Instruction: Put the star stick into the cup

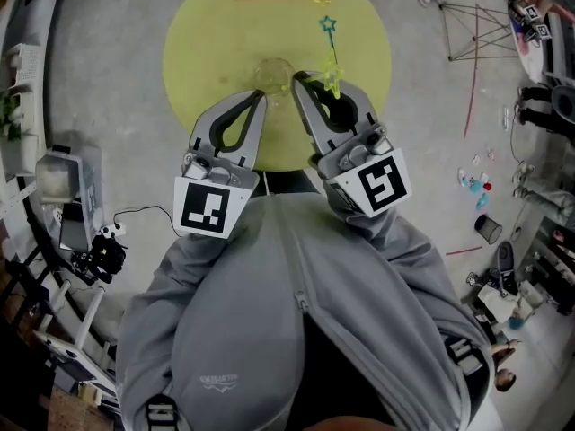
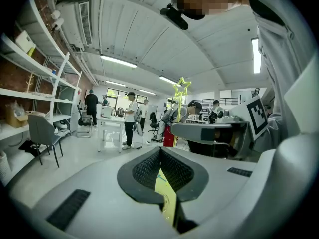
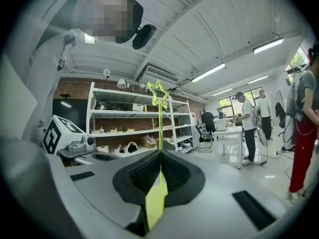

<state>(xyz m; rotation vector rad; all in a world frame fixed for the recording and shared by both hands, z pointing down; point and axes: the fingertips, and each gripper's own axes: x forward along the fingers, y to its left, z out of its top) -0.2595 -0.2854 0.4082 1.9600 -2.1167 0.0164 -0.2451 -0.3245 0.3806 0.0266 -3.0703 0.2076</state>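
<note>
The right gripper (image 3: 160, 156) pinches a thin yellow-green star stick (image 3: 159, 128) low on its stem, with the star standing above the closed jaws. A clear cup (image 1: 274, 72) stands just beyond on the yellow table (image 1: 207, 34). The left gripper (image 2: 160, 152) is closed, seemingly on nothing. The stick looks light, springy and slippery, so a firm mid-stem hold would likely steady it.
</note>
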